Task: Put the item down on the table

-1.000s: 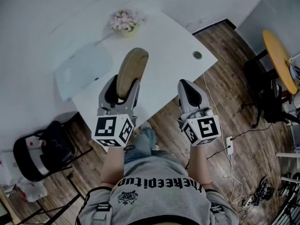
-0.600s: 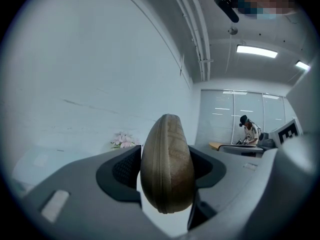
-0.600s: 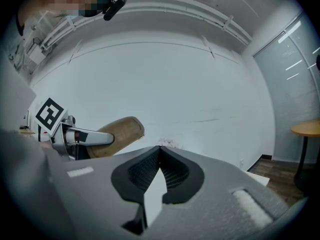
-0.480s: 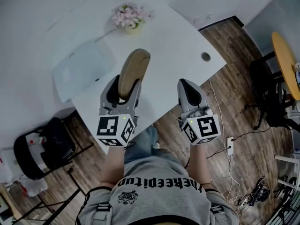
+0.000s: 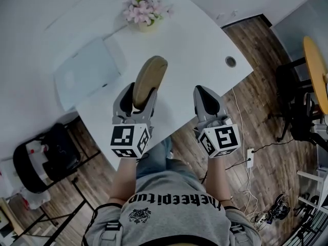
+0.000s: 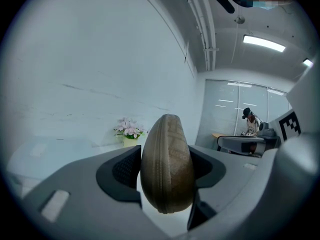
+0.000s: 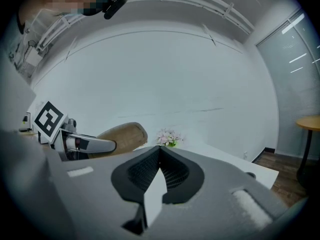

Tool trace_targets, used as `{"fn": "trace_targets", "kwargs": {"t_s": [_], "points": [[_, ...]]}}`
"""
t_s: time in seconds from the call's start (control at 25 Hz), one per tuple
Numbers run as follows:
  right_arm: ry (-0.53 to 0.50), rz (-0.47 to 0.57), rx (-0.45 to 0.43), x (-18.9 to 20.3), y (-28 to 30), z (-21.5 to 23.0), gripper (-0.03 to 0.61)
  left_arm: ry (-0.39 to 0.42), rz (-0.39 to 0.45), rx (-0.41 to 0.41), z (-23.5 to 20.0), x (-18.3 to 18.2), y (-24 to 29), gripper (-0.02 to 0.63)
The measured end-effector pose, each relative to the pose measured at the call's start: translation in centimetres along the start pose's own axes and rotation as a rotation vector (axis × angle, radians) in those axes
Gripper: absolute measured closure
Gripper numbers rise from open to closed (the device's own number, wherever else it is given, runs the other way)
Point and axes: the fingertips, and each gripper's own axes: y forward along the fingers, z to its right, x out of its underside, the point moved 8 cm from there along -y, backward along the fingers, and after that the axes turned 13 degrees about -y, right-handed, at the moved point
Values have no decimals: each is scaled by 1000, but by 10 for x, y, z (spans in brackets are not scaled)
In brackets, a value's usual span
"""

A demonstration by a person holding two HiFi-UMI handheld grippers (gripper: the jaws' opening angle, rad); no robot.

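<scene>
While left gripper point(image 5: 139, 92) clamps it, case point(image 5: 150, 75) hovers

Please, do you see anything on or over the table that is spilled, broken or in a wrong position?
Nothing stands out. The left gripper holds the brown zipped case, intact, over the white table. The flower pot stands upright, the pale sheet lies flat, and the right gripper is shut and empty.

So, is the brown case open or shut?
Shut: the brown case has its zipper closed along the whole visible edge.
</scene>
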Motion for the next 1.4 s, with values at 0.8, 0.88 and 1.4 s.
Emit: {"fn": "trace_targets", "kwargs": {"t_s": [0.8, 0.88, 1.4], "points": [[23, -73, -26, 24, 29, 0, 577, -8, -122, -57, -29, 35, 33, 331], [24, -81, -29, 26, 31, 0, 578, -6, -136, -63, -33, 40, 36, 331], [34, -124, -41, 39, 39, -1, 577, -3, -216, -99, -50, 70, 54, 331]]}}
